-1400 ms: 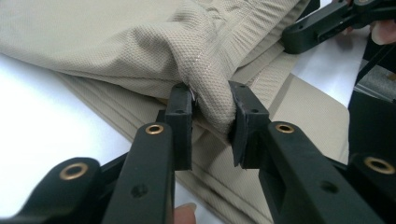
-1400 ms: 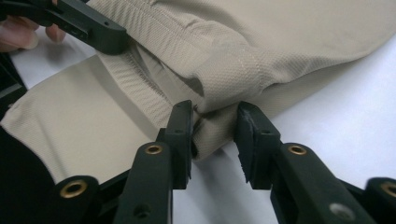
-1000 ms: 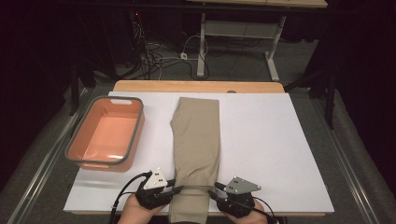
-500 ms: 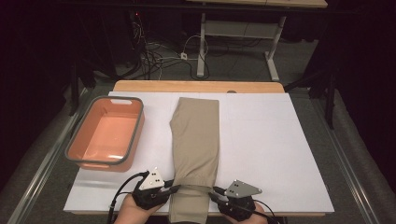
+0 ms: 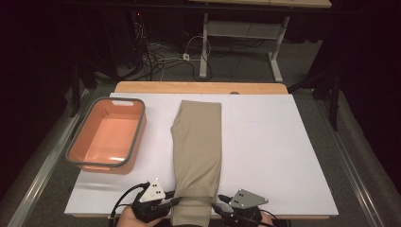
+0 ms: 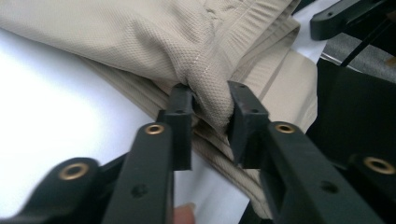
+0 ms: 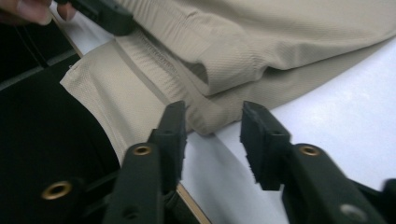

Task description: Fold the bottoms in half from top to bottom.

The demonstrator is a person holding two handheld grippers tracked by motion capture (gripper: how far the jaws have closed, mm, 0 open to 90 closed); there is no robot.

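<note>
Beige trousers [image 5: 197, 156] lie folded lengthwise down the white table [image 5: 274, 156], their near end hanging over its edge. The left gripper [image 6: 210, 112] pinches a fold at that end, likely to lift it. The right gripper [image 7: 212, 126], jaws just opened, stands apart at the cloth's edge, gripping nothing.

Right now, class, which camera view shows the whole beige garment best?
The high view: the garment lies full length on the white board. The left gripper view shows a fold bunched between the jaws; the right gripper view shows its near edge ahead of open jaws.
</note>
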